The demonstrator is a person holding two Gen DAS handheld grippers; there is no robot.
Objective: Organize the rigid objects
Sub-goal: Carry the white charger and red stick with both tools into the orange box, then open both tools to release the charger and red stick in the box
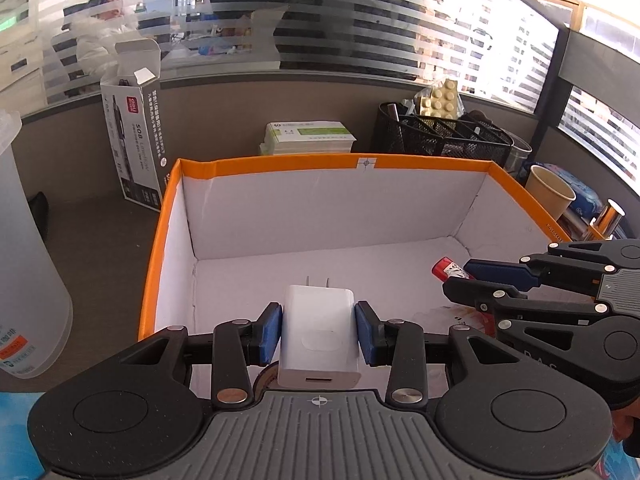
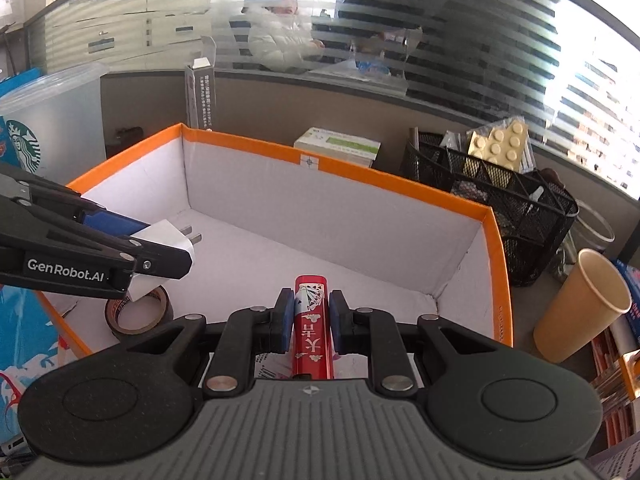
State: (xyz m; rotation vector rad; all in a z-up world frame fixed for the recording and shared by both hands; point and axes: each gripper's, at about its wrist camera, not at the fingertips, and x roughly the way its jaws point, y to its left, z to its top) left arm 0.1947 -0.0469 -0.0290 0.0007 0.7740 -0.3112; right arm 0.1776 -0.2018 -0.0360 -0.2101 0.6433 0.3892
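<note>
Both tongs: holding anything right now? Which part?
Left tongs clamp the white charger across its two side faces, prongs pointing forward. Right tongs pinch the red card box across its narrow sides, near the far end.

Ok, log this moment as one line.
left gripper: shut on white charger | right gripper: shut on red card box | both over orange-rimmed box

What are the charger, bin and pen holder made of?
Charger: smooth white plastic with a soft sheen, metal prongs at the front.
Bin: looks like cardboard, matte white inside with creases at the folds, rim edged in orange, probably tape.
Pen holder: black wire mesh, likely coated metal; you can see through it.
</note>
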